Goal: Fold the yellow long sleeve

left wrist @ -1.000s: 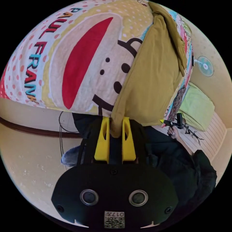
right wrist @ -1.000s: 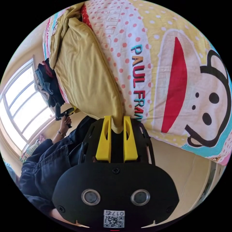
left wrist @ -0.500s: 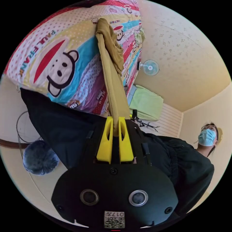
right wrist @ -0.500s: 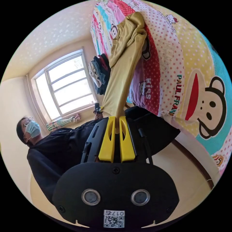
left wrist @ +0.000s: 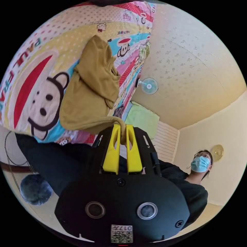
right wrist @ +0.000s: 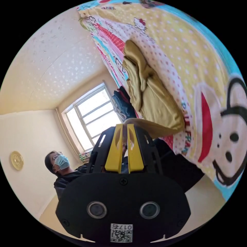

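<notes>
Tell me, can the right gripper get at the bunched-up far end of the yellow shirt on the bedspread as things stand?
Probably not yet. The right gripper is shut on the yellow shirt's near edge, so it must let go first. Otherwise nothing lies between it and the bunched end on the bedspread.

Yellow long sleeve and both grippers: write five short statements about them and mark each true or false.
1. The left gripper is shut on the yellow long sleeve. True.
2. The right gripper hangs open with nothing between its jaws. False: its jaws pinch an edge of the yellow long sleeve.
3. The garment rests bunched on the cartoon-print bedspread. True.
4. The garment is spread flat with both sleeves stretched out. False: it lies crumpled in folds.
5. A pile of dark clothes sits near the window. True.
</notes>
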Motion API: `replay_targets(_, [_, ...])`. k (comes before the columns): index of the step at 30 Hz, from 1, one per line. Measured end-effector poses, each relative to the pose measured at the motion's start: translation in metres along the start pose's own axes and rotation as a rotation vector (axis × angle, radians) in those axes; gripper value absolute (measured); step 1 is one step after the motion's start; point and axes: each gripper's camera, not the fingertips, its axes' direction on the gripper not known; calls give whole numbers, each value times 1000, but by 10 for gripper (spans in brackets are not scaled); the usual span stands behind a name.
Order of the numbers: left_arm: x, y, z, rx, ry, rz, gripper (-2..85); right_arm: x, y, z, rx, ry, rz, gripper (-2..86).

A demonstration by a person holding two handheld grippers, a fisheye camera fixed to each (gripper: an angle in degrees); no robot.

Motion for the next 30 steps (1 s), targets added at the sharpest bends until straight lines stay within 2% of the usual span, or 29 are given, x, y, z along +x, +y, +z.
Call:
replay_targets(4, [28,-84,-3,110,-11,69,56,-55,-97,34,76,46,-82,37])
replay_targets(6, [34,-125,-5,176,31,110,107,-71,-122,50,143,64,-89,43])
replay_targets(10, [21,-137,-19,340,43,97,132,-82,-135,85,282,208,-81,70])
replay_targets(12, [2,-121,-23,393,-73,38,133,-75,-126,99,291,286,-89,83])
replay_targets(15, [-29,-89,-18,371,-294,-83,144,-54,-96,116,313,431,-97,92])
replay_targets(17, [-46,-72,-12,337,-367,-143,166,-38,-68,128,344,540,-95,92])
replay_targets(21, [-78,-52,9,235,-349,-192,174,-37,-37,166,331,678,-179,69])
replay_targets(23, [-84,-52,10,248,-330,-196,161,-50,-29,211,261,850,-294,30])
replay_targets(26, [-93,-60,11,252,-201,-234,151,-58,-32,267,177,1083,-393,15])
replay_targets(27, [-96,-65,12,227,-172,-268,127,-57,-33,275,168,1137,-398,13])
replay_targets(29, [-96,-70,9,206,-167,-302,91,-37,-42,295,153,1414,-335,8])
replay_targets(30, [-92,-75,7,193,-161,-306,70,-30,-43,298,133,1482,-319,7])
